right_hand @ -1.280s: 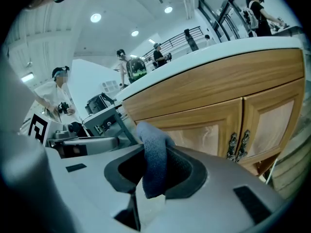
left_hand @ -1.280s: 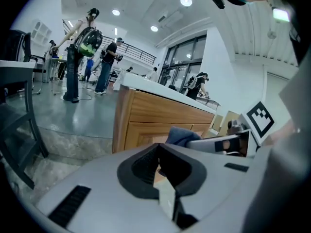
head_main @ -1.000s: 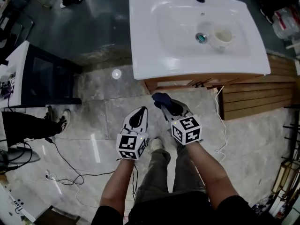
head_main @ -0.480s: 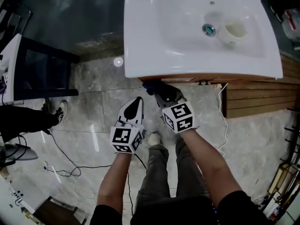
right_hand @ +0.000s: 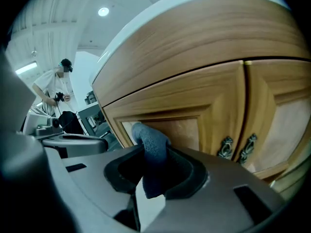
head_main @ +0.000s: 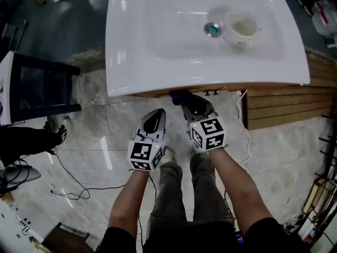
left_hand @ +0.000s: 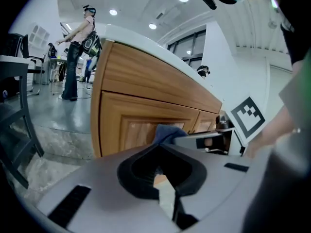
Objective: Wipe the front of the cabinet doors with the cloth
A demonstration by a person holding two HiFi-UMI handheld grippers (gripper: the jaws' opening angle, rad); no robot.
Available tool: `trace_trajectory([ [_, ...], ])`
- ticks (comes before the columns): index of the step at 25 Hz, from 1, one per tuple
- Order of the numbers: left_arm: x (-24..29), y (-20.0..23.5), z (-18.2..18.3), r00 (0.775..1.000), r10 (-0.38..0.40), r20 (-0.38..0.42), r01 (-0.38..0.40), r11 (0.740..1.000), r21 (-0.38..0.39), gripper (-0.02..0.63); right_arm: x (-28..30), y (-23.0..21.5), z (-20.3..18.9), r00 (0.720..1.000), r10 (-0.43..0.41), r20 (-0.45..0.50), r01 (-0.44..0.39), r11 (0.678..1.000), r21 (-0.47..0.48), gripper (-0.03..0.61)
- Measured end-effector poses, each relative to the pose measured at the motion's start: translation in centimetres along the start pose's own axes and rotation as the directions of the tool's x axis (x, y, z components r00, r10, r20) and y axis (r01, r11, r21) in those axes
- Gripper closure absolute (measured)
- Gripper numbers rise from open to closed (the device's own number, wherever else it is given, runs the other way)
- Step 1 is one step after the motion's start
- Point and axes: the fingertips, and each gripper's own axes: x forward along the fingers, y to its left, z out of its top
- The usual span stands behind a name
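Note:
A wooden cabinet [right_hand: 204, 106] with two panelled doors stands under a white sink top [head_main: 158, 62]. My right gripper [right_hand: 148, 144] is shut on a dark blue cloth [right_hand: 151, 147], whose tip lies against the left door panel [right_hand: 182, 130]. In the head view the cloth [head_main: 180, 95] sits just under the sink's front edge, ahead of the right gripper [head_main: 190, 103]. My left gripper [head_main: 152, 121] hangs shut and holds nothing, a little short of the cabinet and left of the right one. The left gripper view shows the cabinet [left_hand: 141, 115] and the cloth [left_hand: 167, 131] against its door.
Two metal door handles [right_hand: 237, 148] sit at the seam between the doors. A white cup [head_main: 241, 26] stands in the basin by the drain [head_main: 212, 30]. A dark chair [head_main: 37, 88] is at left, cables [head_main: 73, 186] trail on the marble floor, wooden slats [head_main: 279, 107] at right. People stand far off.
Both grippers moved forward to the cabinet. The cloth, held clear of the doors a second ago, now lies against the left door under the sink edge.

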Motion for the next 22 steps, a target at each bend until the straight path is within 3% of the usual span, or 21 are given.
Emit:
trace_trajectory([
  [13, 5.0, -7.8, -0.4, 0.995, -0.097, -0.038, 0.099, 0.993, 0.056, 0.609, -5.7, -7.9, -0.8, 0.994, -0.1, 0.033, 0.098, 0.993, 0.071, 0.472],
  [17, 5.2, -9.2, -0.5, 0.993, -0.112, -0.035, 0.114, 0.992, 0.062, 0.609, -6.5, -7.9, -1.0, 0.995, -0.092, 0.042, 0.088, 0.993, 0.081, 0.472],
  [22, 3.8, -7.5, -0.7, 0.996, -0.077, -0.034, 0.079, 0.996, 0.042, 0.609, -6.3, -5.7, -1.0, 0.998, -0.044, 0.045, 0.04, 0.997, 0.071, 0.472],
])
